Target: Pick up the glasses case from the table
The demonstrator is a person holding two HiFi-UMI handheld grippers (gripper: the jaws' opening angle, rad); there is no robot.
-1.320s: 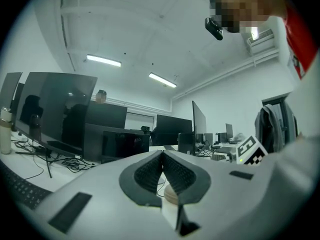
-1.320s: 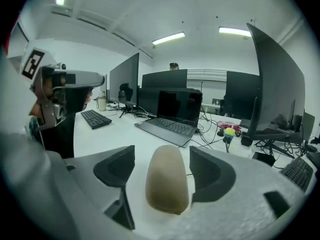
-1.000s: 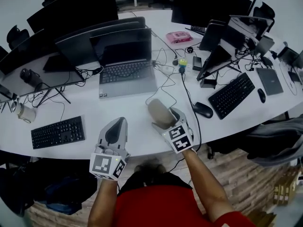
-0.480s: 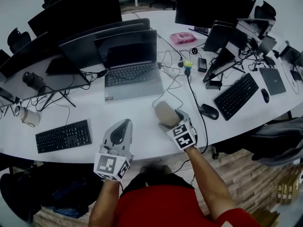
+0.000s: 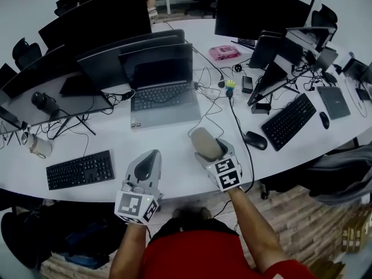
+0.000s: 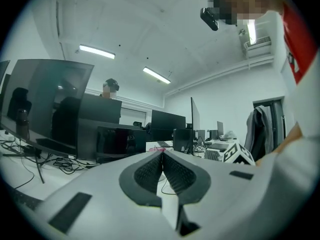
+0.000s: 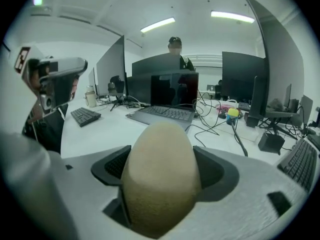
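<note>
The glasses case (image 5: 203, 142) is a beige oval case with a rounded end. It sits between the jaws of my right gripper (image 5: 210, 150) near the table's front edge, and its end sticks out toward the laptop. In the right gripper view the case (image 7: 159, 174) fills the gap, with a dark pad against each side. The right gripper (image 7: 160, 159) is closing its jaws on it. My left gripper (image 5: 151, 154) hovers to the left at the table's front edge. In its own view the left gripper (image 6: 162, 153) has both pads meeting, with nothing between them.
A grey laptop (image 5: 165, 97) stands open behind the case, with loose cables (image 5: 212, 106) to its right. A black mouse (image 5: 256, 140) and keyboard (image 5: 289, 121) lie to the right. Another keyboard (image 5: 80, 169) and a mug (image 5: 38, 146) lie at the left. Monitors line the back.
The head view has shifted a little. The case stays between the right jaws, and neither gripper has visibly moved over the table.
</note>
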